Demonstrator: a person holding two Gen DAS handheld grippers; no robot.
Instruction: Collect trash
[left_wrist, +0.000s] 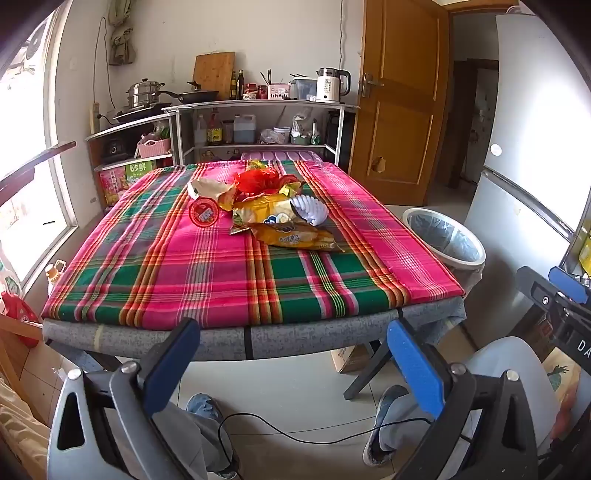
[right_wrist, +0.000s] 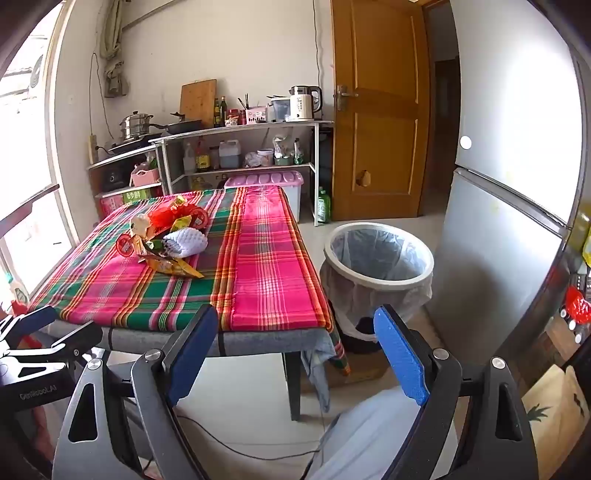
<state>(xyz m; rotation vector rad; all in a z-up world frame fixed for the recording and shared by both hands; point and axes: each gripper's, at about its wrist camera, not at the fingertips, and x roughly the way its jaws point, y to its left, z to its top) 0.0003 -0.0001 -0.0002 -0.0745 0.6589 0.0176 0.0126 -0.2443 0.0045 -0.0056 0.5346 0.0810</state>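
A heap of trash lies mid-table on a pink and green plaid cloth (left_wrist: 166, 266): yellow snack wrappers (left_wrist: 291, 236), a white foam fruit net (left_wrist: 312, 210), a round red lid (left_wrist: 203, 212), a red net bag (left_wrist: 258, 181) and crumpled paper (left_wrist: 207, 188). The same pile shows in the right wrist view, with the foam net (right_wrist: 186, 240) on top of the wrappers (right_wrist: 170, 264). A white bin (right_wrist: 378, 258) lined with a clear bag stands on the floor right of the table. My left gripper (left_wrist: 293, 332) and right gripper (right_wrist: 295, 325) hang open and hold nothing, short of the table's near edge.
Behind the table stand metal shelves (left_wrist: 258, 107) with pots, bottles and a kettle (left_wrist: 330, 85). A wooden door (left_wrist: 399, 92) and a silver fridge (right_wrist: 509, 221) close the right side. A window (left_wrist: 22, 166) is on the left. A person's legs and shoes (left_wrist: 207, 410) and a cable lie below.
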